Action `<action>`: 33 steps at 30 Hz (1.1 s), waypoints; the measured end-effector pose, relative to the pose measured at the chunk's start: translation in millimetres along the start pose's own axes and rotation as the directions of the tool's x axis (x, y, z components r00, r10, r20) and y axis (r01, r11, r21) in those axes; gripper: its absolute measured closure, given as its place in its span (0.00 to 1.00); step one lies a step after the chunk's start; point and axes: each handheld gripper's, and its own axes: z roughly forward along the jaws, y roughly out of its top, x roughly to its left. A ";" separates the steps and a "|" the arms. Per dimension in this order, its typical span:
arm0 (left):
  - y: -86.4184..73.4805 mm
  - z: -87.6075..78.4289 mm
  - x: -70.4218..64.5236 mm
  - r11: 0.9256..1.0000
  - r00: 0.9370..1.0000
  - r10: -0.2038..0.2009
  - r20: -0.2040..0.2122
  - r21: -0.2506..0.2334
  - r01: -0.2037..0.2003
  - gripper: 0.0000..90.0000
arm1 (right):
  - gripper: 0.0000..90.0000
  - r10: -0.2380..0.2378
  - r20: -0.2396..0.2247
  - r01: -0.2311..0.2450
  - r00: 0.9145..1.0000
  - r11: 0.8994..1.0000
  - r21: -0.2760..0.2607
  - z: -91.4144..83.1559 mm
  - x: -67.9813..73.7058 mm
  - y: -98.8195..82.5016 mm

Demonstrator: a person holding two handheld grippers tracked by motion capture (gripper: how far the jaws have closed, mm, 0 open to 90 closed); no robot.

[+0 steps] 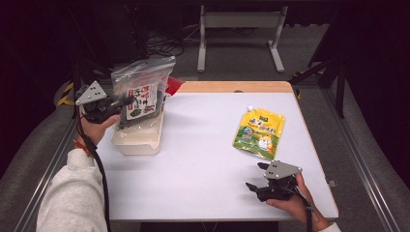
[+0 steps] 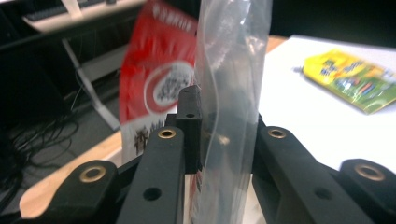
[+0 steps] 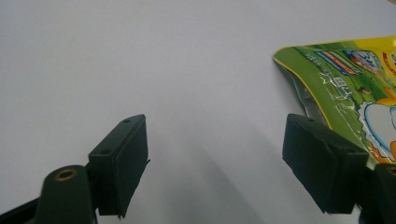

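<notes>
My right claw (image 1: 258, 177) sits released, with the yellow-green spout pouch (image 1: 258, 133) just beyond it, while my left claw (image 1: 126, 101) grips the clear snack bag (image 1: 142, 92) over the white bin (image 1: 138, 140).

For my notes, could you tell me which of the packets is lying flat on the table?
The yellow-green pouch, flat near the open right claw. The clear bag is held upright in the left claw.

Bright overhead light floods the white rectangular tabletop (image 1: 203, 159) while surroundings fall dark; the red printed packet (image 2: 154, 84) blurs behind near, out-of-focus jaws.
</notes>
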 end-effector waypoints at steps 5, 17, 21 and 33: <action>-10.7 7.0 -3.7 0.999 1.000 -0.028 0.014 -0.019 0.028 0.84 | 0.25 0.002 -0.004 -0.002 1.000 1.000 -0.002 0.0 0.5 0.2; -42.2 -22.0 -0.1 0.996 0.995 -0.083 -0.057 0.031 0.085 0.63 | 0.24 0.000 -0.013 0.000 1.000 1.000 0.014 1.5 1.7 -0.1; -60.1 -28.1 -3.2 0.993 0.996 -0.076 -0.045 0.088 0.080 0.76 | 0.24 -0.002 -0.020 0.002 1.000 1.000 0.029 3.8 2.2 -0.2; -53.1 -10.3 -3.5 0.997 0.986 0.008 -0.168 0.083 0.006 0.84 | 0.24 -0.004 -0.043 0.006 0.999 1.000 0.031 8.1 3.8 2.0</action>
